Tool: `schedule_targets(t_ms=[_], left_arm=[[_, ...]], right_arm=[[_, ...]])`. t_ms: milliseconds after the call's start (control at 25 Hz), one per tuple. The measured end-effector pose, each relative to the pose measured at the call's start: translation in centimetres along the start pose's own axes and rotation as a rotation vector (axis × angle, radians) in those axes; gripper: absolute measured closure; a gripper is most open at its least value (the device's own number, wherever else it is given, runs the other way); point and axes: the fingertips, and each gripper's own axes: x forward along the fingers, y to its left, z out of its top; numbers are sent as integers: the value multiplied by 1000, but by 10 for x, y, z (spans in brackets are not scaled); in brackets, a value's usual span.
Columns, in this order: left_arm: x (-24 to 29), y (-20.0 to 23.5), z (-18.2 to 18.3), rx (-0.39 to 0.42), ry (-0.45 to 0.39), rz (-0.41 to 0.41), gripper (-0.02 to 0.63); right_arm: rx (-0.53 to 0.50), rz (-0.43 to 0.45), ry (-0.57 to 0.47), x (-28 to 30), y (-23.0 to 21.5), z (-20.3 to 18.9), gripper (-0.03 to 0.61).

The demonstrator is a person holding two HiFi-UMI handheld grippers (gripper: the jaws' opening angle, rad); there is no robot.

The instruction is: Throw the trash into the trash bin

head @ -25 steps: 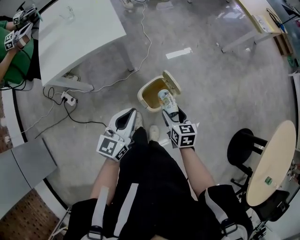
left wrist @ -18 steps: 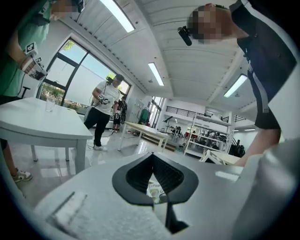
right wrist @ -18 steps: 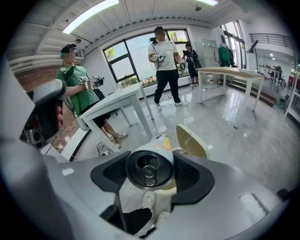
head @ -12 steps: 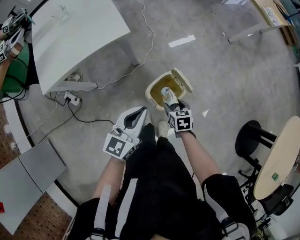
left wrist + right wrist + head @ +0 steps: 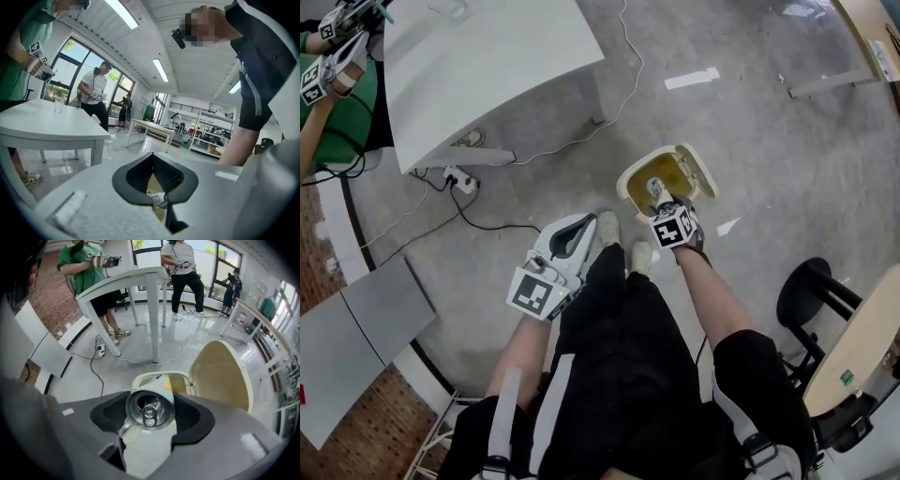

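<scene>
A cream trash bin (image 5: 636,181) stands on the floor with its lid (image 5: 701,169) flipped open to the right. My right gripper (image 5: 661,200) points steeply down over the opening, shut on a drink can (image 5: 656,187). In the right gripper view the can (image 5: 150,408) sits between the dark pads with its pull-tab end toward the camera, and the bin's rim (image 5: 140,379) and lid (image 5: 220,373) lie just beyond it. My left gripper (image 5: 581,223) hangs to the left of the bin near the person's shoes. Its tips meet and it holds nothing (image 5: 152,157).
A white table (image 5: 487,66) stands at the upper left, with a power strip (image 5: 461,179) and cables on the floor below it. A person in green (image 5: 328,84) holds grippers at the far left. A black stool (image 5: 811,300) and a round wooden table (image 5: 862,337) are at the right.
My right gripper has sunk with the can and tipped more steeply down, so the can now hangs right over the bin's opening. The left gripper has drifted a little.
</scene>
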Motion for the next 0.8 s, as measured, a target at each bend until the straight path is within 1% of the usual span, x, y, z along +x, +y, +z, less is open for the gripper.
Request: schedule_targets(t_ms=[120, 160, 200, 240, 320, 400, 440, 600, 680, 720, 800], left_arm=[[3, 4, -8, -35, 0, 4, 609], [5, 3, -10, -44, 5, 2, 609], [8, 1, -12, -46, 10, -3, 609], [11, -1, -12, -44, 13, -10, 609], [17, -5, -10, -37, 12, -24, 609], [19, -6, -10, -39, 14, -29, 609], [19, -5, -10, -41, 16, -27, 609], [19, -1, -4, -35, 7, 1, 609], [21, -3, 6, -24, -14, 15, 609], [21, -6, 12, -19, -29, 22, 609], [22, -13, 24, -7, -60, 38, 609]], right_arm=[[-122, -14, 25, 4, -1, 1, 296], [-139, -12, 23, 3, -2, 2, 278], [-137, -8, 13, 2, -3, 5, 245], [-123, -4, -3, 1, -6, 7, 233], [-82, -12, -31, -1, -15, 9, 238], [-43, -35, -58, -5, -25, 10, 274], [-23, -47, -78, -9, -28, 11, 306], [65, -66, -176, -36, -34, 19, 399], [122, -72, -248, -59, -37, 27, 436], [149, -76, -292, -74, -40, 32, 464], [193, -86, -389, -105, -46, 43, 498]])
